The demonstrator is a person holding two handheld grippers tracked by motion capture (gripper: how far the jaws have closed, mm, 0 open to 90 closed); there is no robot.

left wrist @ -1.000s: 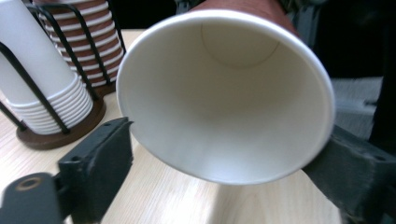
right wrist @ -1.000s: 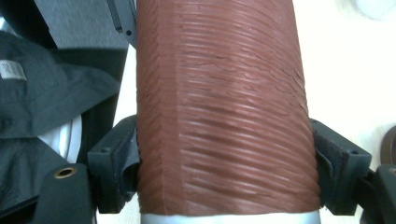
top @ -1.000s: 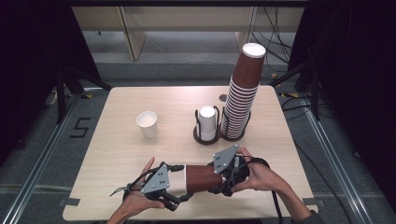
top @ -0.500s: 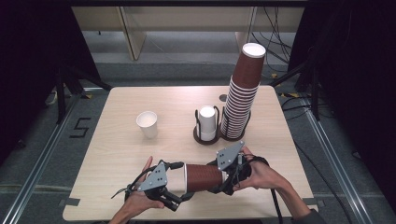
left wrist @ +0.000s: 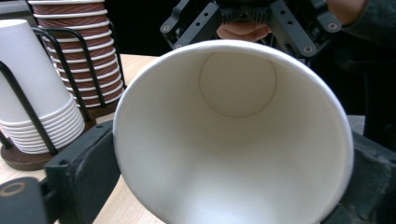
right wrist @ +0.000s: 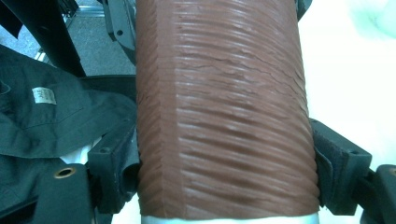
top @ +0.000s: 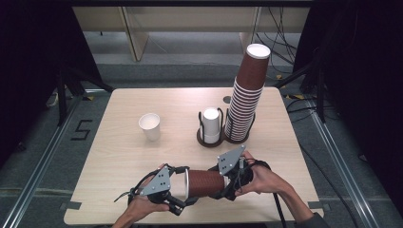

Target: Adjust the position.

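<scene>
Here, from above, a brown cup (top: 205, 183) lies sideways just in front of the cup rack (top: 209, 138), between the left gripper (top: 177, 186) and right gripper (top: 234, 178); the left gripper view shows its white mouth between jaws that have just been closing, contact unclear; the right gripper view shows jaws clamped on its ribbed wall.

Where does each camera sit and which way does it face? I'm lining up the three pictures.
High view: above the person's side, facing forward and down on the table; both hands, left gripper and right gripper meet on a brown cup.
Left gripper view: on the left gripper, looking into the cup's white inside; its jaws flank the rim.
Right gripper view: on the right gripper, looking along the cup's ribbed side; a dark sleeve shows.
Shared: high and left views show the cup stacks.
</scene>
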